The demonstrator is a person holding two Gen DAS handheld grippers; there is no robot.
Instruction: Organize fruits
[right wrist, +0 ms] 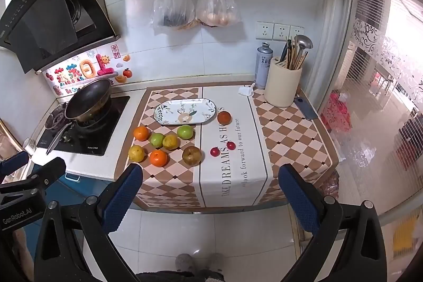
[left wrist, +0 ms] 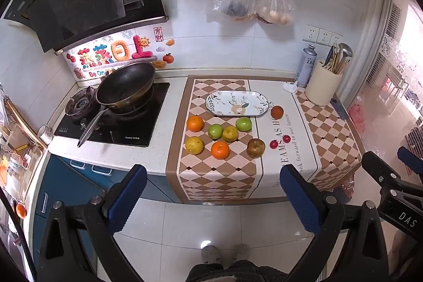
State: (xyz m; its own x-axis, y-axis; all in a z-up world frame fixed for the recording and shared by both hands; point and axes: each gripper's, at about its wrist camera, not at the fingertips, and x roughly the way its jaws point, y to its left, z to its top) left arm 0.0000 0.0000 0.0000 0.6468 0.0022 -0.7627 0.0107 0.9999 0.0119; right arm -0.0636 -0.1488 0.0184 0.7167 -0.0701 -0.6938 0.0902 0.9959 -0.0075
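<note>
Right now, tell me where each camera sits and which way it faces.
Left wrist: on the left gripper, held off the counter's front edge, facing the wall; open blue fingers, the right gripper at the right edge, and feet below show.
Right wrist: on the right gripper, further right, same facing; the left gripper shows at the left edge.
Shared: plate, fruit, pan.

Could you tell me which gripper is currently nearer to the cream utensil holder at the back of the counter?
Right, though only modestly. The right gripper hangs off the counter's front edge, with the utensil holder ahead to its right. The left gripper is held further left, beside it.
</note>
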